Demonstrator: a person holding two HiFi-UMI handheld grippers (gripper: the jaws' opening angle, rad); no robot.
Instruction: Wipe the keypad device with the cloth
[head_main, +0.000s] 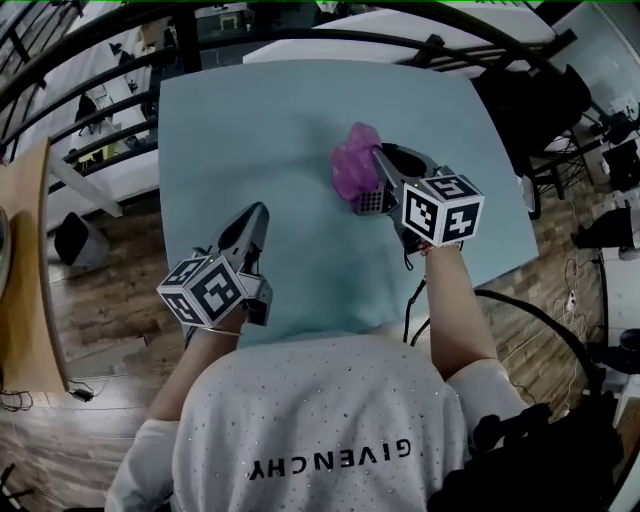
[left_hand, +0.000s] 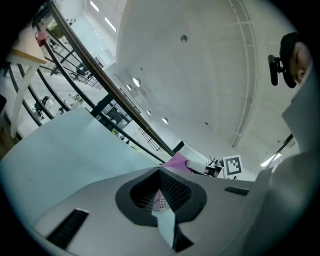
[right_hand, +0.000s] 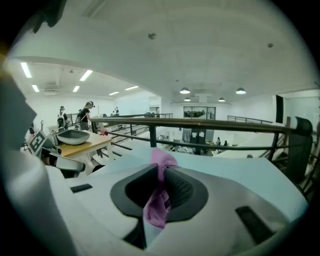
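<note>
Head view, nearest outward: I see the person's white shirt (head_main: 330, 420) at the bottom edge, with both forearms reaching out over the pale blue table (head_main: 270, 120). The left gripper (head_main: 257, 213) hovers over the near left part of the table, well apart from the other things. In the left gripper view I read its jaws as pressed together at the tips with nothing clamped. A small pale dotted patch shows in the slit lower down, and I cannot tell what it is.

Farther out and to the right, the right gripper (head_main: 380, 160) points away from the person. The keypad device (head_main: 372, 200), a small dark block with a grid of light buttons, sits just beside that gripper's left flank, at the near edge of the cloth (head_main: 350, 165). The right gripper view shows the jaws clenched on the purple cloth, with a fold hanging down between the pads and a tuft poking up past the tips. Beyond the table's far edge runs a dark railing (head_main: 330, 38).
</note>
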